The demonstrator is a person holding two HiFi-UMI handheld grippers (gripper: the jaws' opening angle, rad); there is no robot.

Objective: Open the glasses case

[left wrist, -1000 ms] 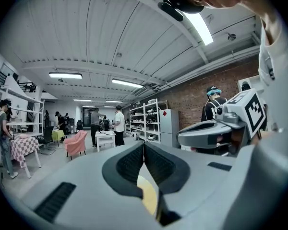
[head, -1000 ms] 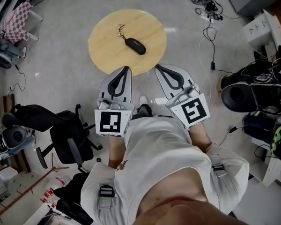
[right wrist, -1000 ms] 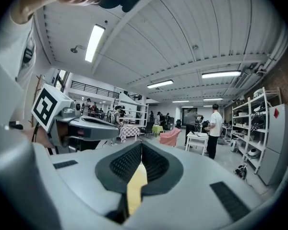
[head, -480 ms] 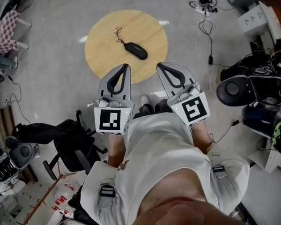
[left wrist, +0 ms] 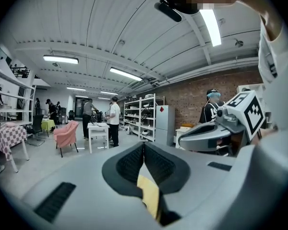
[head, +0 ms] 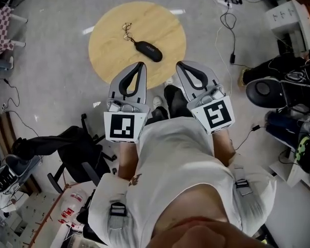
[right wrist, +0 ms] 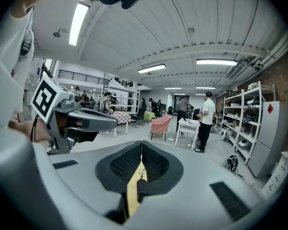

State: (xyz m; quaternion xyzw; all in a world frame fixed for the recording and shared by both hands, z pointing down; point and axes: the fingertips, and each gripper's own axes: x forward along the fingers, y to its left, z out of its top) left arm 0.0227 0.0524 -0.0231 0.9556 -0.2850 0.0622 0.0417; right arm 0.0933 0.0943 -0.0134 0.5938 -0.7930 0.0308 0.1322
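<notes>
A black glasses case (head: 147, 49) lies shut near the middle of a round wooden table (head: 108, 50) in the head view. A pair of thin-framed glasses (head: 127, 31) lies just beyond it. My left gripper (head: 141, 65) reaches over the table's near edge, a short way in front of the case, with its jaws shut on nothing. My right gripper (head: 179, 64) is level with it at the table's right rim, also shut and empty. In both gripper views the ribbed pads meet at the tips of the left gripper (left wrist: 144, 143) and the right gripper (right wrist: 141, 143). A yellow strip of table shows behind them.
A black office chair (head: 77, 149) stands on the floor at the lower left. Cables and a power strip (head: 230, 12) trail at the upper right, and dark bags and gear (head: 271, 94) sit along the right. The gripper views show people, small tables and shelving far across the room.
Both grippers have moved forward and a little down toward the table. Their tips now reach its near edge, closer to the case. The jaws stayed shut.
</notes>
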